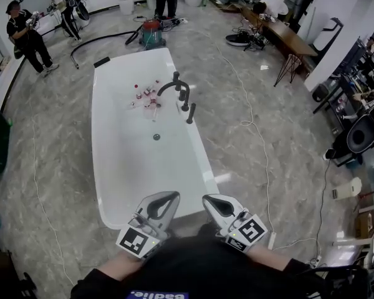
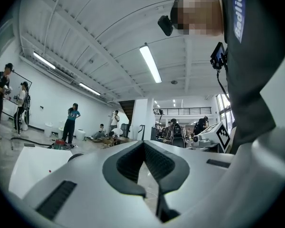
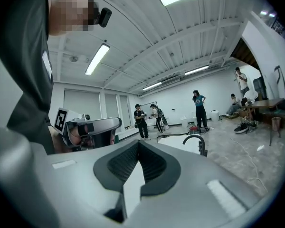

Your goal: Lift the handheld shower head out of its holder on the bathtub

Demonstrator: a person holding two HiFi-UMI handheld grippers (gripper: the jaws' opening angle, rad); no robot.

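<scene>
I have the left tongs (image 1: 172, 197) and the right tongs (image 1: 207, 200) side by side at the near end of the white bathtub (image 1: 115, 167), close to my body. Both pairs are pressed fully together with nothing between them. The dark shower head (image 1: 191, 113) stands upright in its holder on the tub's right-hand rim, just beside the curved faucet (image 1: 168, 85) and well apart from both tongs.

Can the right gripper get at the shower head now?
Probably not yet: the right gripper is shut at the near end of the bathtub, the shower head far along its rim. Nothing blocks the way.
</scene>
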